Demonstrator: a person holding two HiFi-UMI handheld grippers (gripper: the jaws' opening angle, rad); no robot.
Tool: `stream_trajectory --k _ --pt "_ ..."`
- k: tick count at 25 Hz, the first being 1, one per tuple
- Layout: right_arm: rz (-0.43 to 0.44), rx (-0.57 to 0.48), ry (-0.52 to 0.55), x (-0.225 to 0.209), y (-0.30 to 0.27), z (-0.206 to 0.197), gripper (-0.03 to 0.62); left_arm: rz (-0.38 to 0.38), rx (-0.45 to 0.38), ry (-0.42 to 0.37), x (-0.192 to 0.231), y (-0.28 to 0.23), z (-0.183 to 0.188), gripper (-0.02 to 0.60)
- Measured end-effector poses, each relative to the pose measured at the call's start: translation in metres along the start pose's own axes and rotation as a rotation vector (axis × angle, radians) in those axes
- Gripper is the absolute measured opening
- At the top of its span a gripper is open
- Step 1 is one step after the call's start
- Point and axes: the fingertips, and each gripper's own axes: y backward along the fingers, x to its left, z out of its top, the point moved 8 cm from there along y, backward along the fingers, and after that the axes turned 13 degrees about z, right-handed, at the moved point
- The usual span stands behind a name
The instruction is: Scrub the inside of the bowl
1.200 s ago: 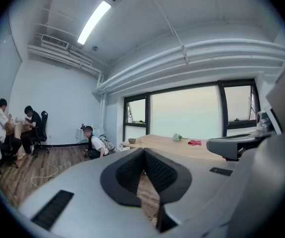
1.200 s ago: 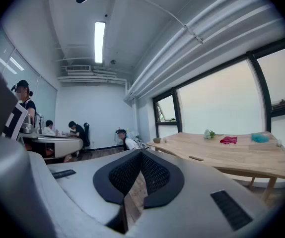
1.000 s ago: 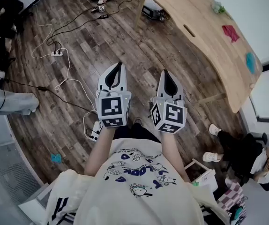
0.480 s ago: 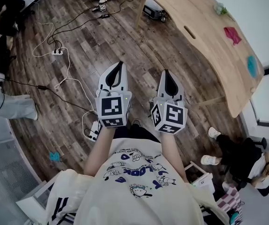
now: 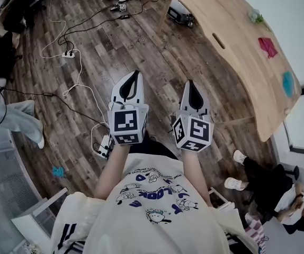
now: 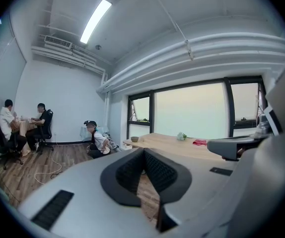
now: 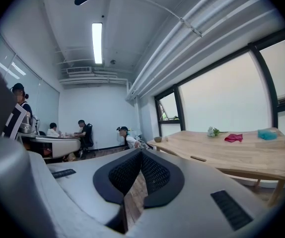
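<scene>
Jaws pressed together and empty, the left gripper point(image 5: 135, 75) and right gripper point(image 5: 190, 83) sit side by side at centre frame over a wood floor point(image 5: 157, 52), well apart from the bowl point(image 7: 158, 139) on the long wooden table point(image 5: 244, 70) at upper right.

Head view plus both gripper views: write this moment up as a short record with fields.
left gripper: shut, nothing between the jaws, held over the floor
right gripper: shut, empty, beside the left one
table: wooden, ahead and to the right of both grippers
on the table: small bowl at the far end, red cloth, blue object
floor: wood planks, cables lying across it
scrubbing: not begun, neither gripper at the bowl
</scene>
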Motion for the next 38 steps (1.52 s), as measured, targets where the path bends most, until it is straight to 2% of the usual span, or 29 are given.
stream_trajectory --k 8,15,27,38 --pt "0.011 0.018 0.000 -0.004 -0.031 -0.001 -0.002 0.003 0.018 0.009 0.006 -0.032 0.000 0.031" --pt "-0.010 0.026 -0.001 -0.019 -0.090 0.002 -0.002 -0.022 0.029 0.008 0.018 -0.097 0.007 0.031" --pt "-0.067 0.023 -0.015 -0.038 -0.214 0.025 -0.002 -0.073 0.021 0.000 0.054 -0.222 0.046 0.031" --pt "-0.082 0.048 -0.019 -0.042 -0.272 0.022 -0.002 -0.077 0.045 0.015 0.079 -0.284 0.049 0.031"
